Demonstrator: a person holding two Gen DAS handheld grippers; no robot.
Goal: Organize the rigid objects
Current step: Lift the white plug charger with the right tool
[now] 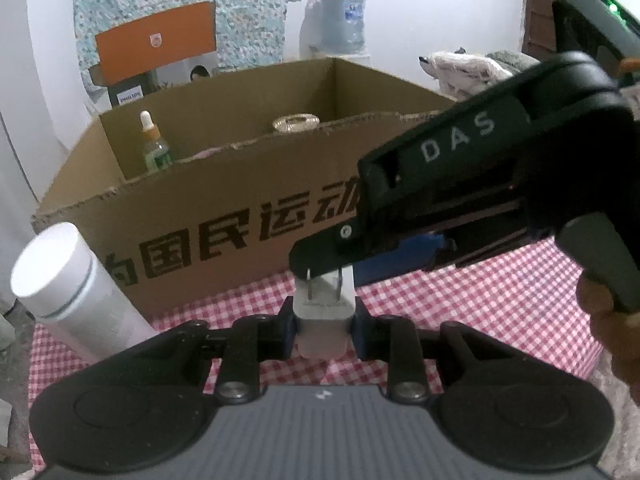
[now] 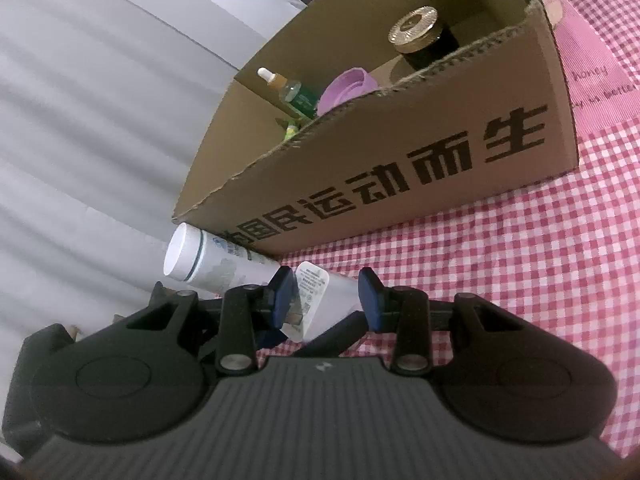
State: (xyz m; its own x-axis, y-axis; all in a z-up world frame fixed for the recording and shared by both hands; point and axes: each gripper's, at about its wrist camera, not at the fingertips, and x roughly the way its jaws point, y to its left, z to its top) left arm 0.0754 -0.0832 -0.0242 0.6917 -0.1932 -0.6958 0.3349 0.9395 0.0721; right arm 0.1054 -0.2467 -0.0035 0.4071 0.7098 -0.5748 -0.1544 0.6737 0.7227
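Note:
A white plug charger (image 1: 324, 320) with two metal prongs sits between the blue pads of my left gripper (image 1: 325, 330), which is shut on its body. My right gripper (image 2: 327, 300) reaches in from the right, and its jaws close around the prong end of the same charger (image 2: 314, 300), whose label faces the camera. Both pads look pressed against it. Just behind stands an open cardboard box (image 1: 240, 200) holding a dropper bottle (image 1: 154, 144), a gold-lidded jar (image 2: 420, 36) and a purple lid (image 2: 348, 86).
A white cylinder (image 1: 64, 276) lies against the box's left corner. A red-and-white checked cloth (image 2: 520, 260) covers the surface to the right. A person's hand (image 1: 608, 320) holds the right gripper's handle. Behind the box are an orange carton (image 1: 156, 44) and a water jug (image 1: 344, 20).

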